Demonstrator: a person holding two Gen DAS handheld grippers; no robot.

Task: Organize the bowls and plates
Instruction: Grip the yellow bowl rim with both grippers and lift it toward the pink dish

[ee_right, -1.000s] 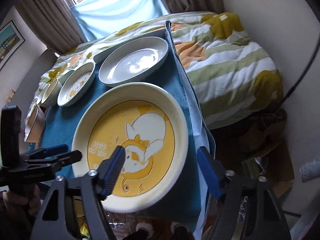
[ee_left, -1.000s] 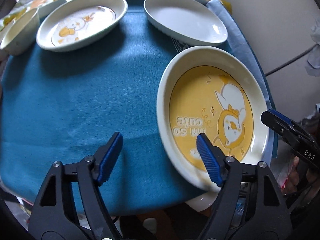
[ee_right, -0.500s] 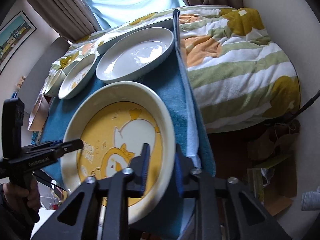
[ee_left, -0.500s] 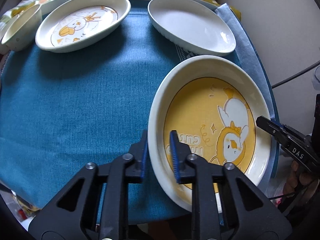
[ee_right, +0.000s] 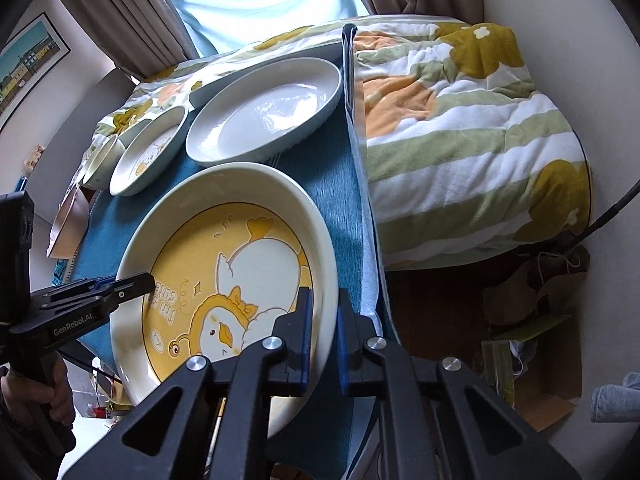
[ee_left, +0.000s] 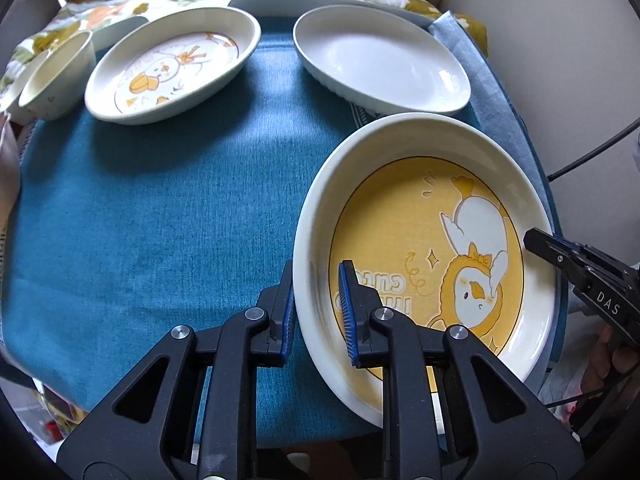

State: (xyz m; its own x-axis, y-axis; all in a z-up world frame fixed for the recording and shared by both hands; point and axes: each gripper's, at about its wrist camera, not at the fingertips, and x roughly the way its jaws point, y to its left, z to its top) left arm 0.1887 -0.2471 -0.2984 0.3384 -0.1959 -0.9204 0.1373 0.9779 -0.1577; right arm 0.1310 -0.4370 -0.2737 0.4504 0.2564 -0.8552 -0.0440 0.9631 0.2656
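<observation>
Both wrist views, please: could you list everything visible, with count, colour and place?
Yellow duck plate: one, cream rim, near table edge, gripped on both sides.
White duck plate: one, cream, far left.
Plain white dish: one, far right.
Small bowls: at least two, cream, nested at the far left edge.
Tablecloth: one, teal, under the dishes.
Quilt: one, green, white and yellow, beside the table.
Curtains: brown, at the window.
Left gripper: black, blue pads, shut on plate rim.
Right gripper: same, shut on opposite rim.

The left gripper pointed steeply down, jaws clamped tight. The right gripper did likewise. A hand gripped the left gripper's handle.
</observation>
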